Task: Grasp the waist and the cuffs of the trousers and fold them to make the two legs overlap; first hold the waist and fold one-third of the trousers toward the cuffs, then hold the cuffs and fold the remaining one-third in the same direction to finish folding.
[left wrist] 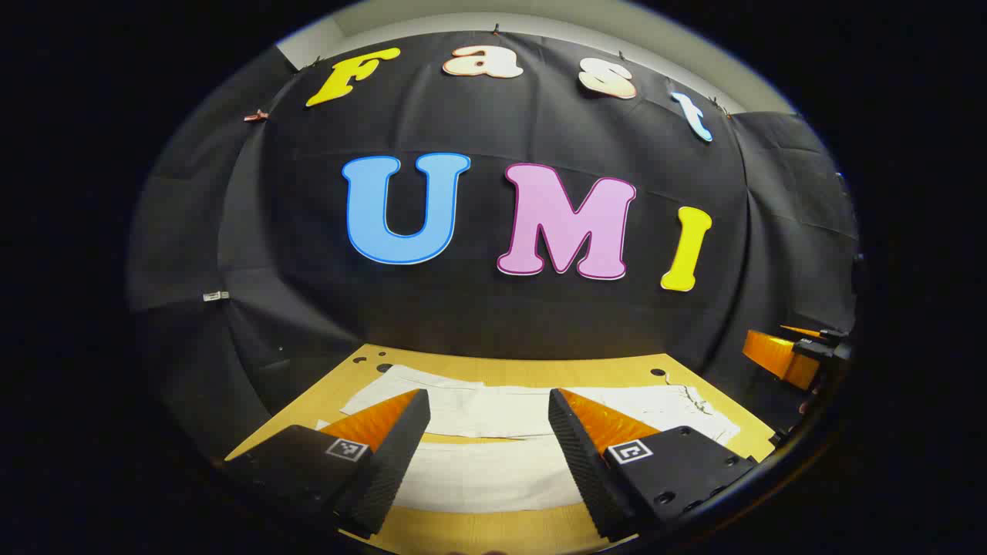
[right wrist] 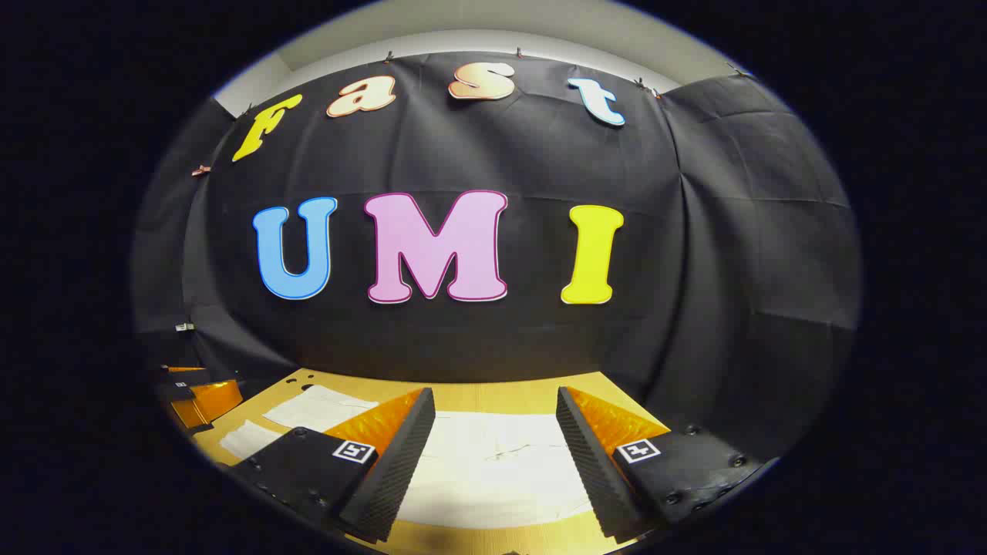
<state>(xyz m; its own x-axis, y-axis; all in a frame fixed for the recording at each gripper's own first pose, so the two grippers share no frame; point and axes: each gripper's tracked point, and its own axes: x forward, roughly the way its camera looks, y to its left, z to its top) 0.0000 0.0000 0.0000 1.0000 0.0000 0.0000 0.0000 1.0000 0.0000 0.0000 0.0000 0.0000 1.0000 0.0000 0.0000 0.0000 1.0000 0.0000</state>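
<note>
In the left gripper view we see our left gripper held above the table with its 2 fingers spread wide and nothing between them. Straight ahead of it and below, the white trousers lie flat on the wooden table, stretched from side to side, with 1 leg close under the fingers and the other just beyond it; a strip of bare wood shows between the 2. Off to the right of this gripper, near the table's far right corner, the right gripper shows partly, apart from the cloth. In the right gripper view the right gripper also hovers over the table, its 2 fingers parted wide and holding nothing. The trousers spread pale beneath and ahead of it, running off to its left, where more of the white fabric lies. Far to its left, at the table's edge, part of the left gripper is in sight. Behind the table hangs the booth's black cloth wall.
</note>
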